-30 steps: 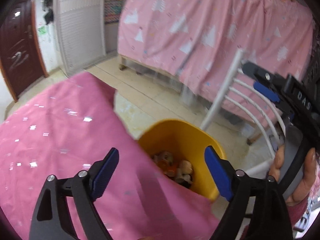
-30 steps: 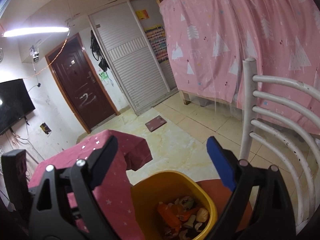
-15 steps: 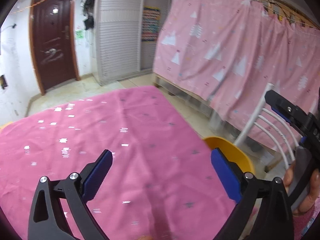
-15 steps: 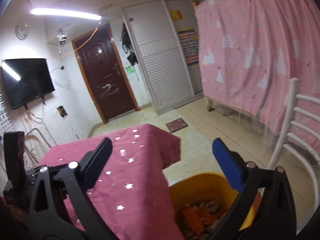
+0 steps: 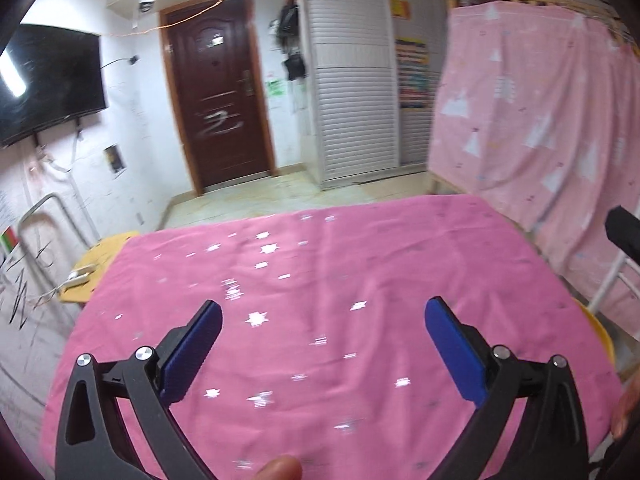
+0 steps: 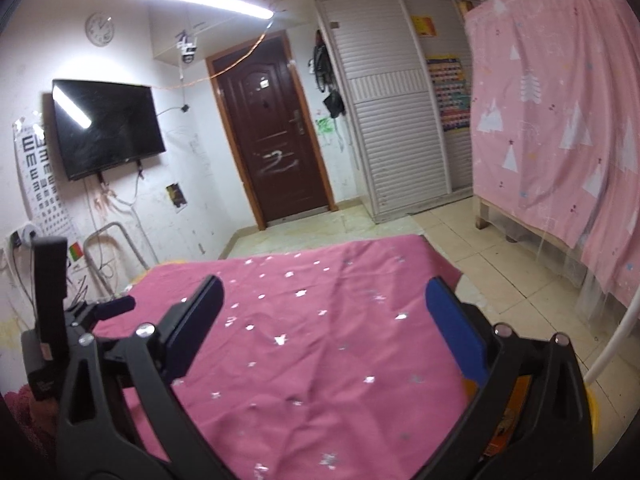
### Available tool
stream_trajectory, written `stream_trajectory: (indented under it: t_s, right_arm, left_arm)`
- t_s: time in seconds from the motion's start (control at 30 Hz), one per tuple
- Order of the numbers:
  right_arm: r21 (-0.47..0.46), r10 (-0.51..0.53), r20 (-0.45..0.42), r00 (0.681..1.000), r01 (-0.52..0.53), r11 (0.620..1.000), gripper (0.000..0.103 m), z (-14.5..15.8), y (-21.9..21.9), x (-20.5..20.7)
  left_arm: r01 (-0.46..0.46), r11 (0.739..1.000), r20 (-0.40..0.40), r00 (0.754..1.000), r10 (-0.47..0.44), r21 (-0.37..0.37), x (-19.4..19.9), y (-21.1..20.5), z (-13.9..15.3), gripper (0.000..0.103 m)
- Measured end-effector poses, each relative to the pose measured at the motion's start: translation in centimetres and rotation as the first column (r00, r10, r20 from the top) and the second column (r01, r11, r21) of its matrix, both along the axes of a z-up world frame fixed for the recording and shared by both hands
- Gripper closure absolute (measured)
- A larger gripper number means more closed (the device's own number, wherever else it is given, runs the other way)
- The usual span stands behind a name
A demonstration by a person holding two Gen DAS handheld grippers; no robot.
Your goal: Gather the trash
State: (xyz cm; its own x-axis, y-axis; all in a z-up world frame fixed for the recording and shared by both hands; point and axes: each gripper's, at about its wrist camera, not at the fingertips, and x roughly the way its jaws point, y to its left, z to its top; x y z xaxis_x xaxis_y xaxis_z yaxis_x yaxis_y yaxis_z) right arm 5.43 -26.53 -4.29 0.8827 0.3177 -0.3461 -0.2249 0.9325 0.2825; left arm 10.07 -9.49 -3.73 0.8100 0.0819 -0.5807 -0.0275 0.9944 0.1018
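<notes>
Both grippers, left (image 5: 322, 340) & right (image 6: 322, 316), fingers spread w/ nothing between, over starry pink cloth (image 5: 360, 272).

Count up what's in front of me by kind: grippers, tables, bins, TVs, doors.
Grippers: 2, left gripper and right gripper, jaws open, empty
Tables: 1, pink-covered table
Bins: 1, yellow bin
TVs: 1, TV
Doors: 1, brown door
Total: 6
</notes>
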Motion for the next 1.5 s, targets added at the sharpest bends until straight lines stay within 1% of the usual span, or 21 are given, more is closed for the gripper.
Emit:
stream_trajectory:
  t_s: [0.1, 0.23, 0.33, 0.53, 0.67, 0.87, 1.07, 1.2, 1.5]
  right_arm:
    - [-0.026, 0.032, -0.008, 0.999, -0.032, 0.999, 0.006, 0.1, 2.5, 0.4]
    - [-0.071, 0.042, -0.01, 0.999, -0.043, 0.997, 0.006, 0.1, 4.6, 0.9]
    - [-0.09, 0.05, -0.018, 0.999, -0.051, 0.995, 0.006, 0.0, 5.7, 1.2]
    - [-0.119, 0.112, -0.031, 0.993, -0.115, 0.986, 0.006, -0.5, 7.6, 1.5]
    - [-0.121, 0.113, -0.031, 0.993, -0.116, 0.986, 0.006, -0.8, 7.8, 1.5]
    - [-0.112, 0.05, -0.031, 0.998, -0.053, 0.992, 0.006, -1.1, 7.2, 1.5]
    - [-0.142, -0.016, -0.006, 1.0, 0.015, 0.99, 0.006, -1.0, 7.5, 1.0]
    - [-0.168, -0.022, -0.006, 1.0, 0.021, 0.986, 0.006, -1.1, 8.0, 1.1]
    - [-0.172, -0.021, -0.009, 1.0, 0.019, 0.985, 0.006, -1.4, 8.6, 1.2]
  left_arm:
    - [-0.045, 0.999, 0.006, 0.999, 0.045, -0.025, 0.1, 2.5, -0.1, 0.009]
    - [-0.075, 0.995, 0.008, 0.997, 0.075, -0.065, 0.0, 5.2, -0.2, 0.009]
    - [-0.096, 0.99, 0.009, 0.995, 0.098, -0.098, -0.1, 6.8, -0.3, 0.009]
    - [-0.135, 0.983, 0.02, 0.99, 0.138, -0.123, -0.7, 8.8, -0.3, 0.009]
    - [-0.14, 0.982, 0.025, 0.989, 0.144, -0.126, -1.1, 9.2, -0.5, 0.009]
    - [-0.118, 0.987, 0.038, 0.992, 0.123, -0.11, -1.6, 8.7, -0.6, 0.009]
    - [-0.103, 0.99, 0.043, 0.993, 0.108, -0.1, -1.7, 8.2, -0.5, 0.009]
    - [-0.101, 0.99, 0.042, 0.994, 0.105, -0.099, -1.8, 8.0, -0.6, 0.009]
    - [-0.1, 0.99, 0.04, 0.994, 0.104, -0.101, -1.9, 7.9, -0.8, 0.009]
